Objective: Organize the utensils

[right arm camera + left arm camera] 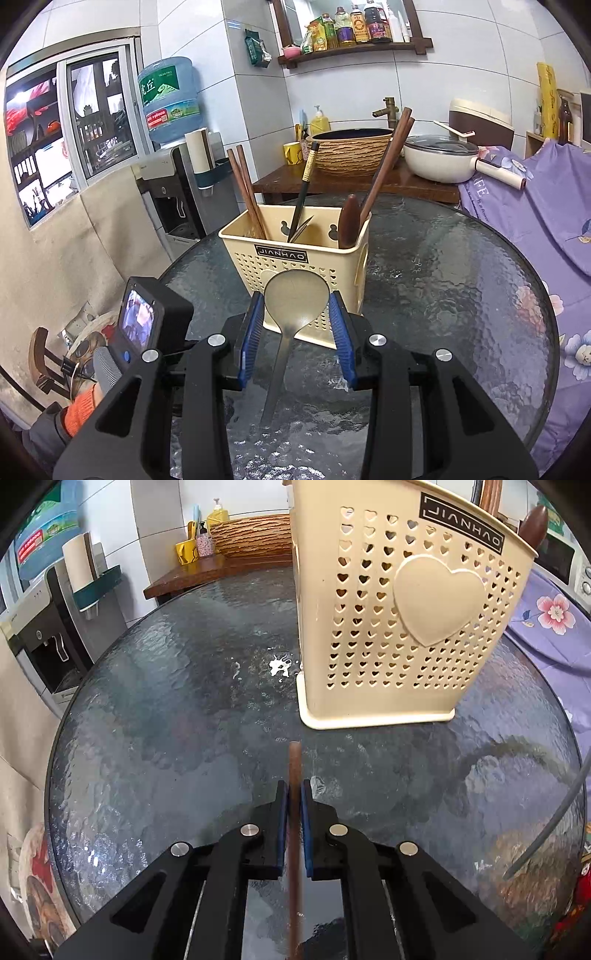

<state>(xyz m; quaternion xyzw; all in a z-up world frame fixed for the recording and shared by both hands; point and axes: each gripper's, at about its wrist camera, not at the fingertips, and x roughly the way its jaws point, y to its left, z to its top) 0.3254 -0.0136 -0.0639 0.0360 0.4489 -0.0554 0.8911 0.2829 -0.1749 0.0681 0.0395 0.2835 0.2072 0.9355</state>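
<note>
The left wrist view looked steeply down along its fingers, close to the glass table and cream utensil caddy. The right wrist view faced the same caddy from farther back, angled more shallowly towards the tiled wall.

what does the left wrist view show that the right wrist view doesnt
Only the left wrist view: the left gripper shut on a brown chopstick, and the raised heart on the holder's side.

Only the right wrist view: the right gripper with a metal spoon between its fingers, and the chopsticks standing inside the holder's compartments.

Both: the cream utensil holder on the glass table.
</note>
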